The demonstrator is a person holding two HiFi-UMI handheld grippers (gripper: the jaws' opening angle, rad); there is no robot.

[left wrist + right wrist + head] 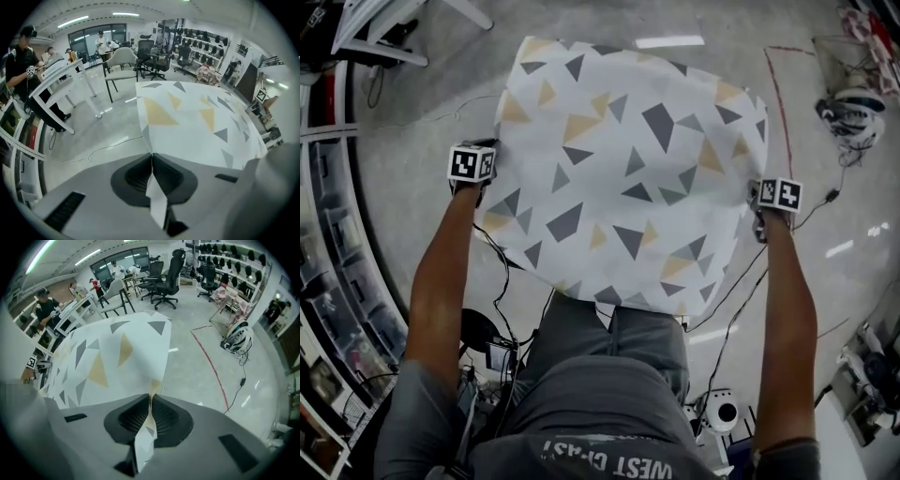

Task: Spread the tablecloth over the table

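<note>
A white tablecloth (628,169) printed with grey and tan triangles lies spread flat in front of me; whatever is under it is hidden. My left gripper (478,183) is shut on the tablecloth's left edge, and a strip of cloth (157,197) is pinched between its pads. My right gripper (761,211) is shut on the right edge, with a fold of cloth (146,432) caught between its pads. Both grippers point steeply down. The tablecloth (197,117) stretches away from the left gripper, and the tablecloth (112,357) drapes away from the right one.
Black cables (502,272) run over the grey floor under the cloth's near edge. Shelving (337,309) stands at the left. A red line (783,112) and a pile of gear (853,112) lie at the right. Office chairs (154,56) and desks with people (23,65) stand farther off.
</note>
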